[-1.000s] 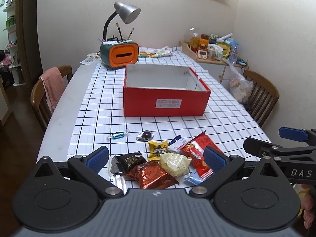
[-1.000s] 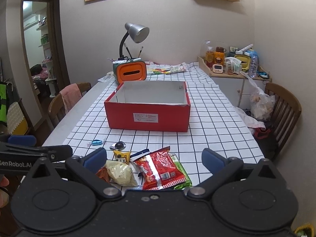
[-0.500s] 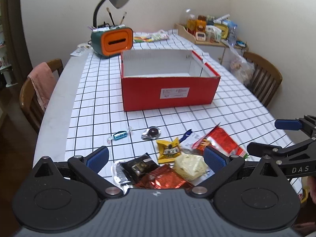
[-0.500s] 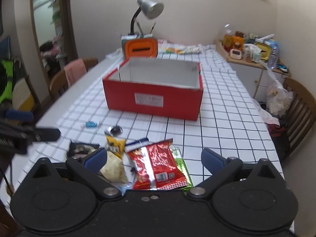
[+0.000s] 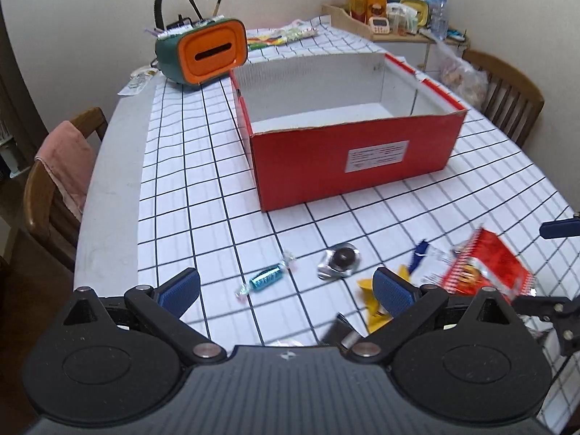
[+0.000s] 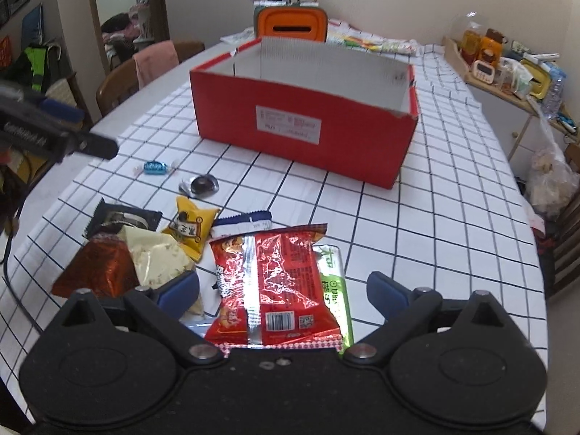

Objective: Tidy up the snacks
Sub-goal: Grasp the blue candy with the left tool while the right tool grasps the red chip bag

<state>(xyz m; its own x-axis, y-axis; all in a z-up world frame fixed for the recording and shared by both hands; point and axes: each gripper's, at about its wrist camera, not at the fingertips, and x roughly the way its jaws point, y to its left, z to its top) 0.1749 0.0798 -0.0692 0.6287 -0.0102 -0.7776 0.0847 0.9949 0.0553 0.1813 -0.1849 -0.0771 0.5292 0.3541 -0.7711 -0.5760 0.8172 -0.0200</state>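
Both grippers moved lower toward the snacks; left gripper and right gripper gape empty. Red packet at 12 o'clock may slip, being glossy.

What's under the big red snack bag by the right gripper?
A green packet pokes out along the red snack bag's right edge, and a blue-and-white wrapper shows behind its top. How far either extends beneath is covered.

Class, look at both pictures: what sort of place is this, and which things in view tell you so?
Most likely a home dining room: a long table under a checked tablecloth, wooden chairs around it, and a desk lamp beside household clutter on a side shelf.
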